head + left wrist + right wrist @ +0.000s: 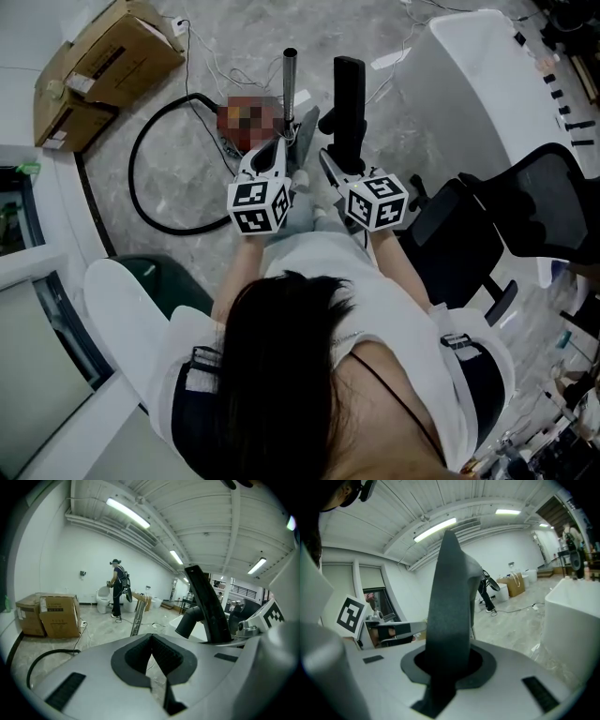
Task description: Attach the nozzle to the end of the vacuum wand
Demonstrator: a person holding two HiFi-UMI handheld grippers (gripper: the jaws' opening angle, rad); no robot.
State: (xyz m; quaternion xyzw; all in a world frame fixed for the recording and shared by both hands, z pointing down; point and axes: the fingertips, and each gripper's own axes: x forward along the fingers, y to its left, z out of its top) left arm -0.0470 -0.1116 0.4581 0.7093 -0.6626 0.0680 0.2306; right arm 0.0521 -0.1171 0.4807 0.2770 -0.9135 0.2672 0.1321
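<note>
The left gripper point(152, 644) is seen clenched on nothing, its pads pressed together, while the right gripper point(449, 660) is closed round the lower part of the black nozzle point(450, 597), which is held upright between its pads. The nozzle is found just to the right of the vacuum wand point(290, 84), apart from it, with its round collar angled towards the wand's side, nearer the wand's lower part than its open end. The left gripper's tips are placed just beside the wand's lower part, which is hidden behind them in the head view, so what props the wand up cannot be told. Left of the wand a black hose point(150, 159) is looped over the floor, and farther left, beyond the hose, cardboard boxes point(94, 75) are stacked. The fitting is judged not yet begun. Since the wand is gripped by nothing, it could be knocked aside or tipped when the collar is pushed against it. A skewed approach could also jam the collar on the tube's rim, and the nozzle, pinched low on a smooth face, might be twisted in the pads under that load. Both forearms are stretched forward side by side, and both grippers are pointed away from the body and a little downward, the left one in line with the wand and the right one just to its right.
</note>
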